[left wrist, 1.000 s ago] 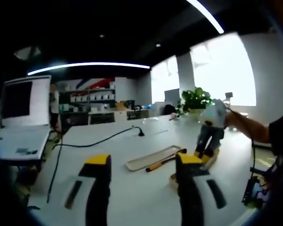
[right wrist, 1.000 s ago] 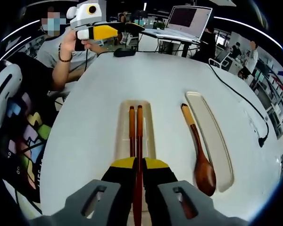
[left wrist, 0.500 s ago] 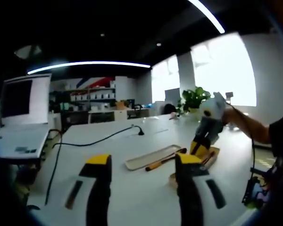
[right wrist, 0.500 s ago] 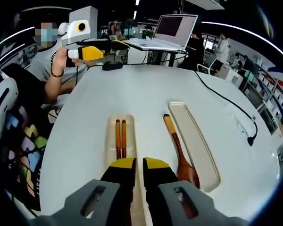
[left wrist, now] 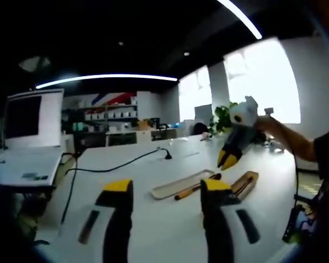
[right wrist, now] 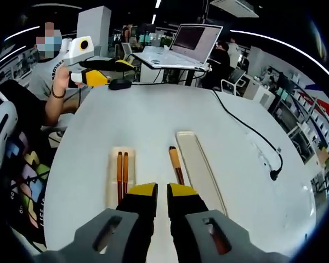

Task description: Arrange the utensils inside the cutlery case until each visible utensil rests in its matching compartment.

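Two brown chopsticks lie side by side in a short beige tray. A wooden spoon rests on the table beside a long beige tray, its bowl hidden behind my right gripper. That gripper hovers above them, jaws nearly together with nothing between. The left gripper view has it raised over the chopstick tray, spoon and long tray. My left gripper is open and empty, off to the side; a hand holds it at the far table edge.
A laptop stands on a stand beyond the table, and shows as a laptop at the left. A black cable crosses the white table. A person sits at the table's left.
My right gripper let go of a chopstick, which now lies in the short tray beside the other, and lifted up and away. The left gripper stayed about where it was.
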A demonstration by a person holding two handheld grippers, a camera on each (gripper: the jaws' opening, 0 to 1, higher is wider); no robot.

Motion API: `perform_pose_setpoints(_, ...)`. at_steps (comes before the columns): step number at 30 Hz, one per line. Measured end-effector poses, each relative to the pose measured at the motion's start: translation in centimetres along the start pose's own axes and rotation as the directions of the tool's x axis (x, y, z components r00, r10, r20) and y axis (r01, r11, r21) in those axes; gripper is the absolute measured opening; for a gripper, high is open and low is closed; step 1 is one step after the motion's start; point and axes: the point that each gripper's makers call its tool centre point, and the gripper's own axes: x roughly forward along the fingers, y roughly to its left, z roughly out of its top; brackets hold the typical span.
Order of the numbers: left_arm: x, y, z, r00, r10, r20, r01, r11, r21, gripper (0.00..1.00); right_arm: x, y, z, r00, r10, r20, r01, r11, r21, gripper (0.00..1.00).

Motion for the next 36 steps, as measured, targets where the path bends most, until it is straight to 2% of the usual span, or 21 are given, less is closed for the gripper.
perform_pose_setpoints(4,0.2,-0.2,-0.3,1.000,0.002,-0.012,-0.002,1.000,0.023,0.51,0.9,-0.6,-0.4,1.000,0.008,-0.012,-0.008,1.000,0.028,0.06)
perform_pose_setpoints(7,0.3,-0.4,-0.3,1.000,-0.008,-0.014,0.009,1.000,0.026,0.51,2.0,-1.1,-0.8,0.999,0.006,-0.032,-0.004,0.999,0.053,0.12)
perform_pose_setpoints(11,0.5,-0.8,-0.4,1.000,-0.025,-0.019,0.026,0.999,0.031,0.51,3.0,-1.8,-1.1,1.000,0.015,-0.026,-0.013,0.997,0.082,0.14)
perform_pose_setpoints(21,0.5,-1.6,-0.2,0.998,-0.058,-0.011,0.059,0.998,0.037,0.51,4.8,-2.3,-2.1,0.993,0.044,-0.114,-0.037,0.997,0.068,0.14)
perform_pose_setpoints(26,0.5,-1.7,-0.2,0.998,-0.066,-0.009,0.066,0.998,0.025,0.50,5.9,-2.0,-1.7,0.991,0.068,-0.112,-0.062,0.996,0.056,0.15)
perform_pose_setpoints(36,0.4,-1.9,-0.2,0.997,-0.077,-0.005,0.077,0.997,0.013,0.51,7.3,-2.1,-2.6,0.985,0.079,-0.152,-0.074,0.996,0.043,0.15)
